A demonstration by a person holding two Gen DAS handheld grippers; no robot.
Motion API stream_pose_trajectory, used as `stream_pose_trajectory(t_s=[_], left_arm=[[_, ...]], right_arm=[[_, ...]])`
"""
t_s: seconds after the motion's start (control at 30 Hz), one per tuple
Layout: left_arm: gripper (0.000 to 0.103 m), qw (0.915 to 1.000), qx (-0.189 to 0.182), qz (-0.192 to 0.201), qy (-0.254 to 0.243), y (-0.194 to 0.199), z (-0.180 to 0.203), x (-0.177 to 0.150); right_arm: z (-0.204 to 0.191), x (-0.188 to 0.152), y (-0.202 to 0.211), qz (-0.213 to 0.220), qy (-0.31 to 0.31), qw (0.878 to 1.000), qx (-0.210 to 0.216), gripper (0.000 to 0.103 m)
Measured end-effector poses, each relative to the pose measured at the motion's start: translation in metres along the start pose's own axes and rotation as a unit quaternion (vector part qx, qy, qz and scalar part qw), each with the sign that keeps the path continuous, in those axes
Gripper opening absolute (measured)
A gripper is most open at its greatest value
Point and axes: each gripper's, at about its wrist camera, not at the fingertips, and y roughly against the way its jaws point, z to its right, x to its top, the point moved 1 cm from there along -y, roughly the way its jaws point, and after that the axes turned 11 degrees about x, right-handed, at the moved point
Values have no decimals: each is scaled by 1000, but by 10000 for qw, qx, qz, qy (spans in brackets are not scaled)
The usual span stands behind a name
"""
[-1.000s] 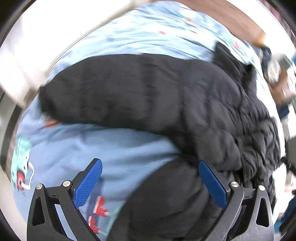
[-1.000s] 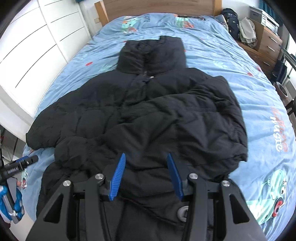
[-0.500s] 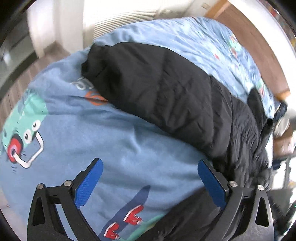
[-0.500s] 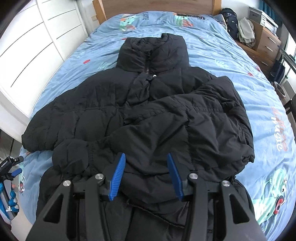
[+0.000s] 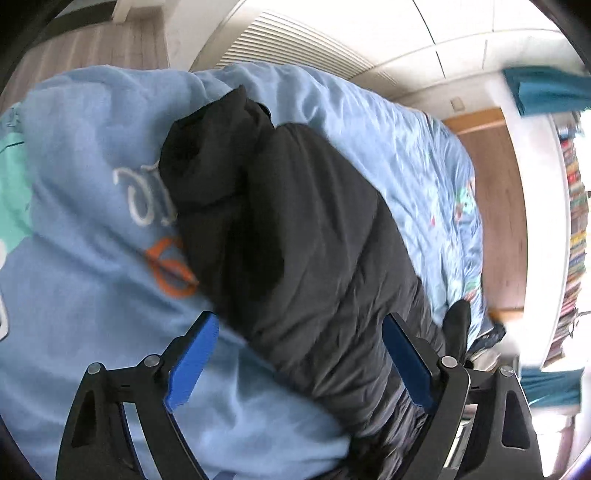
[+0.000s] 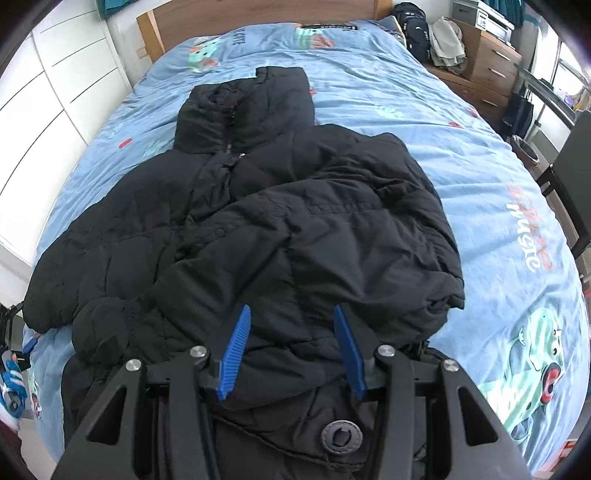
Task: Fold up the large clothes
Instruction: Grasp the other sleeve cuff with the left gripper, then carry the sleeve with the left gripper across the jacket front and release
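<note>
A large black puffer jacket lies on the blue bed, collar toward the headboard. Its right sleeve is folded across the body; its left sleeve stretches out toward the bed's left edge. My right gripper is open and empty, just above the jacket's hem. My left gripper is open wide and empty, hovering over the outstretched left sleeve, whose cuff lies ahead of it. The left gripper shows faintly at the right wrist view's left edge.
The blue printed duvet covers the bed. White wardrobe doors stand to the left, a wooden headboard at the far end, a wooden dresser and a dark chair to the right.
The left gripper has swung round over the left sleeve, so the sleeve now lies between its open fingers. The right gripper has eased back slightly; the jacket has not moved.
</note>
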Motion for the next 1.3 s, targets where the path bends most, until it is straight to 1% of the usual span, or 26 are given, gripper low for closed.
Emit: stream_pose_trajectory(t_s=[0.03, 0.1, 0.23, 0.33, 0.43, 0.47, 0.53, 0.6, 0.63, 0.73, 0.8, 0.83, 0.9, 0.97, 1.0, 1.1, 1.2, 1.3], left_arm=[[89, 10000, 45, 16, 25, -1, -1, 4], [89, 9996, 247, 105, 47, -2, -5, 13], [89, 9988, 430, 142, 170, -9, -15, 18], [89, 9989, 386, 62, 245, -20, -23, 24], [89, 9991, 269, -1, 321, -30, -23, 27], [87, 9992, 191, -24, 361, -32, -25, 27], [83, 9989, -1, -86, 456, -34, -26, 25], [76, 9977, -331, -167, 575, -36, -24, 22], [75, 9973, -398, -191, 590, -37, -23, 21], [65, 9965, -501, -221, 636, -41, -17, 20], [42, 9950, -669, -283, 681, -45, -13, 22], [38, 9949, -696, -283, 675, -45, -10, 22], [23, 9957, -652, -245, 614, -41, -3, 22], [18, 9962, -617, -218, 582, -37, 0, 23], [15, 9972, -542, -171, 496, -33, 6, 23], [12, 9985, -457, -96, 281, -24, 24, 22], [11, 9993, -354, 31, -124, -11, 51, 20], [11, 9978, -298, 162, -576, 3, 81, 16]], right_arm=[[1, -1, 0, -2, -3, 10000, -16, 46], [5, -4, 0, -11, -26, 10000, -64, 46], [16, -6, 0, 0, -132, 9998, -156, 46], [24, -6, 1, 37, -207, 9995, -218, 46], [28, -5, 1, 42, -301, 9993, -227, 46], [29, -5, 2, 56, -337, 9992, -206, 46], [30, -4, 4, 90, -328, 9992, -212, 46], [30, -3, 6, 125, -353, 9991, -204, 46], [31, -3, 7, 134, -376, 9990, -188, 46], [33, -2, 10, 181, -383, 9989, -203, 46], [34, -2, 12, 187, -401, 9988, -204, 46], [35, -2, 13, 195, -395, 9988, -217, 46], [37, -2, 16, 210, -398, 9987, -253, 46], [40, -2, 19, 238, -413, 9985, -253, 46], [41, -1, 21, 260, -428, 9984, -269, 46], [46, -1, 26, 318, -494, 9980, -253, 46], [51, -1, 33, 364, -515, 9977, -241, 46], [55, -2, 41, 418, -510, 9974, -297, 46]])
